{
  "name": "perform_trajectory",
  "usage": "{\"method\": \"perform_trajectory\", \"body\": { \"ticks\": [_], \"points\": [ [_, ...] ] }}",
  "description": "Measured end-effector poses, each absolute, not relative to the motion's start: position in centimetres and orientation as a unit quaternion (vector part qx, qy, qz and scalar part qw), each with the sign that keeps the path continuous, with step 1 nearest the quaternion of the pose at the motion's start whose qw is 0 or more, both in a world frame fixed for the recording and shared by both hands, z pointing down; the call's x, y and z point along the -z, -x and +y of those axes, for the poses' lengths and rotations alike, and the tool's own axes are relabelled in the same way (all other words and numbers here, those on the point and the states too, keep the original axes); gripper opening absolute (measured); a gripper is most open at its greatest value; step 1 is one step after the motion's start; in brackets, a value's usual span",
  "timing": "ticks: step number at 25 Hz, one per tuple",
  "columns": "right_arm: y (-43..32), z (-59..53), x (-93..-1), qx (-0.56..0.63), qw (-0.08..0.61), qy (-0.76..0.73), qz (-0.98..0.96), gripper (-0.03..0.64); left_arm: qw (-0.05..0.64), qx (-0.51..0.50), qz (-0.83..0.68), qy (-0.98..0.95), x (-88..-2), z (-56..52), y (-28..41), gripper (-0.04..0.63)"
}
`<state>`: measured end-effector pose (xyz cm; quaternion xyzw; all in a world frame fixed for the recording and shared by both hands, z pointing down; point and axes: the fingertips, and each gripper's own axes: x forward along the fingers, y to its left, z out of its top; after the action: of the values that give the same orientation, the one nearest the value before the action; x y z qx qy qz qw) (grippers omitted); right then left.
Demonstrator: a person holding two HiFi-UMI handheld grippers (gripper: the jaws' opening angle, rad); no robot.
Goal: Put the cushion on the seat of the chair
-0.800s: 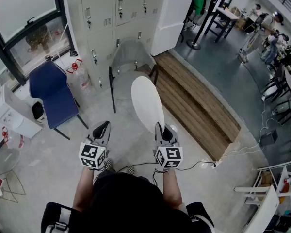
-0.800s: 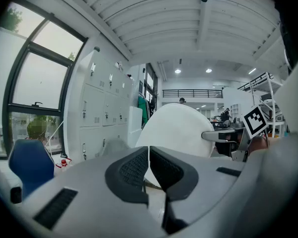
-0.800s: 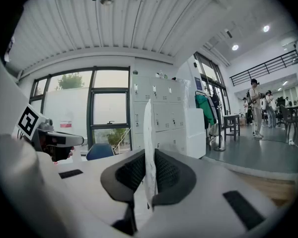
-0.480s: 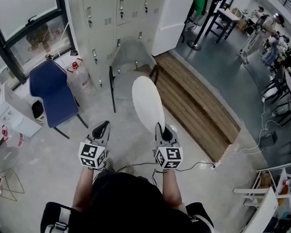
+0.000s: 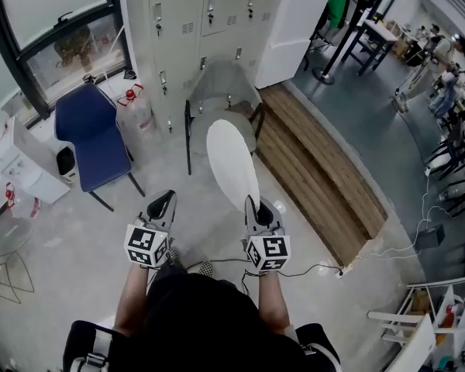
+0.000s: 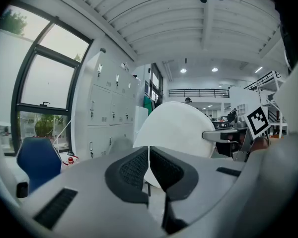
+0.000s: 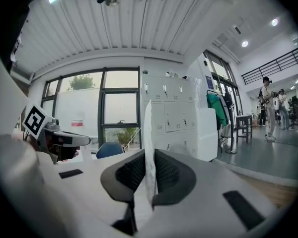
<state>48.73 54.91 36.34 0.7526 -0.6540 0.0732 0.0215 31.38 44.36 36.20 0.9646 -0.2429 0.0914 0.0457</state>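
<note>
R gripper: jaws pinched narrow on rim of round flat white cushion, held edge-up, disc reaching toward 12 o'clock. L gripper: jaws closed together on nothing, at cushion's 8. Grey shell chair just beyond cushion at 12; blue padded chair at 10, wooden plank platform at 2, grey concrete floor btw grippers & chairs
</note>
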Motion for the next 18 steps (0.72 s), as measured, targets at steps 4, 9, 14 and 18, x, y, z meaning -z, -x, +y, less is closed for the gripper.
{"method": "perform_trajectory", "body": {
  "ticks": [4,9,14,18],
  "points": [
    [-47.3,53.2,-36.6,-0.078,0.02,-0.729,-0.68,0.052,0.051,-0.095,-0.273,-0.956,-36.5,43.6,-29.4,0.025],
    [-44.7,50.5,-37.2,-0.086,0.025,-0.69,-0.718,0.052,0.061,-0.096,-0.321,-0.94,-36.8,42.6,-26.2,0.025],
    [-41.1,47.0,-37.7,-0.094,0.03,-0.648,-0.756,0.052,0.071,-0.1,-0.37,-0.921,-37.3,41.1,-22.1,0.025],
    [-37.9,43.6,-38.0,-0.101,0.033,-0.617,-0.78,0.054,0.08,-0.102,-0.407,-0.904,-37.5,39.1,-18.3,0.025]
  ]
}}
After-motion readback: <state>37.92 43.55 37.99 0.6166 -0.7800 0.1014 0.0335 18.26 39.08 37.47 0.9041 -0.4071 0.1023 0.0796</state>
